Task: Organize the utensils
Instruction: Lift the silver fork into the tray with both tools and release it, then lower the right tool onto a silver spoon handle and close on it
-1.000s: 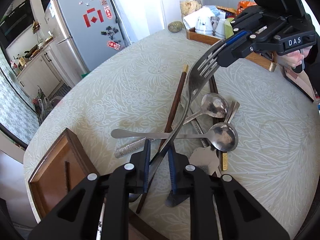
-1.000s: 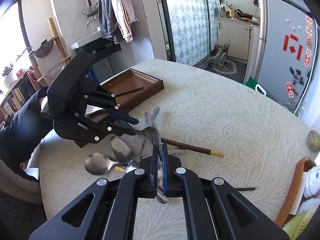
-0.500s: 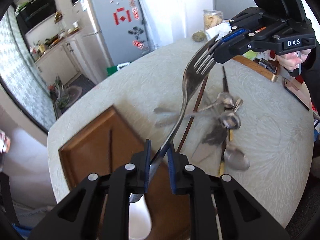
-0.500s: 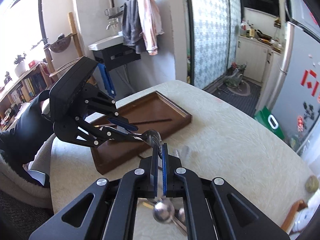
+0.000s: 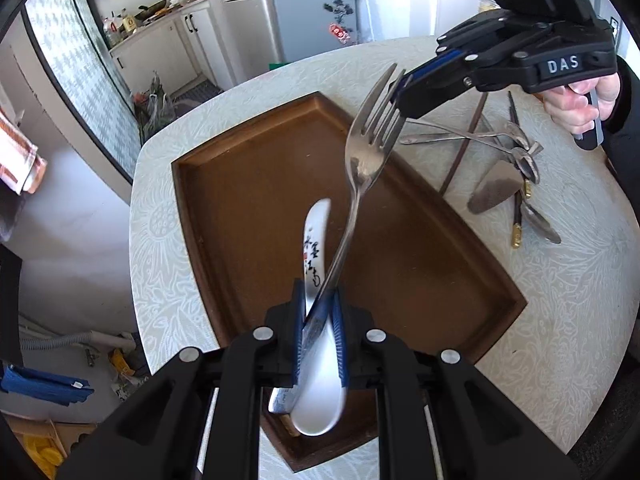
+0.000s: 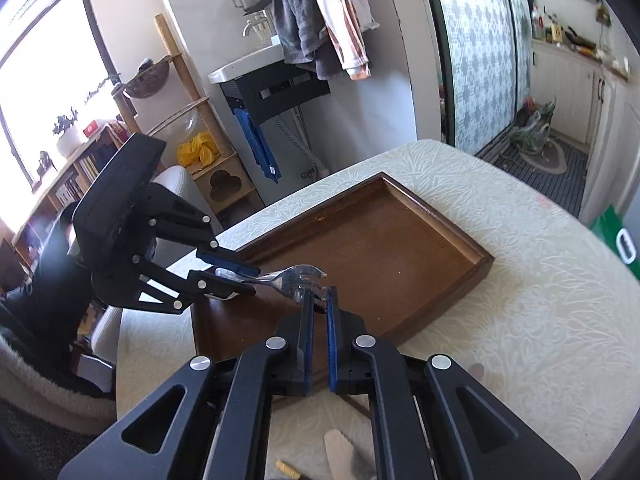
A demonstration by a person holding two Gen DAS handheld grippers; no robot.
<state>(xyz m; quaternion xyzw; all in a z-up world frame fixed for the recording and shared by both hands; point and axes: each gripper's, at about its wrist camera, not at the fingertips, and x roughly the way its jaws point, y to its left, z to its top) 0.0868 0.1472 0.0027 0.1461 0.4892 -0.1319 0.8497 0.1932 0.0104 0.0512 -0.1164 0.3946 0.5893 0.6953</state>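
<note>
A: What is on the table [image 5: 560, 300]?
B: A brown tray [image 5: 248, 184] on its left side, with loose cutlery [image 5: 516, 152] far right.
A: And the grippers?
B: The left gripper [image 5: 319, 312] clamps the fork [image 5: 362, 160] by its handle above the tray. The right gripper [image 6: 318, 300] is loosening, the prongs at its tips.
A: Anything in the tray?
B: A white spoon [image 5: 316, 224], near edge.

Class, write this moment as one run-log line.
left gripper: grips fork handle | right gripper: opening, at tines | below: wooden tray, ceramic spoon
</note>
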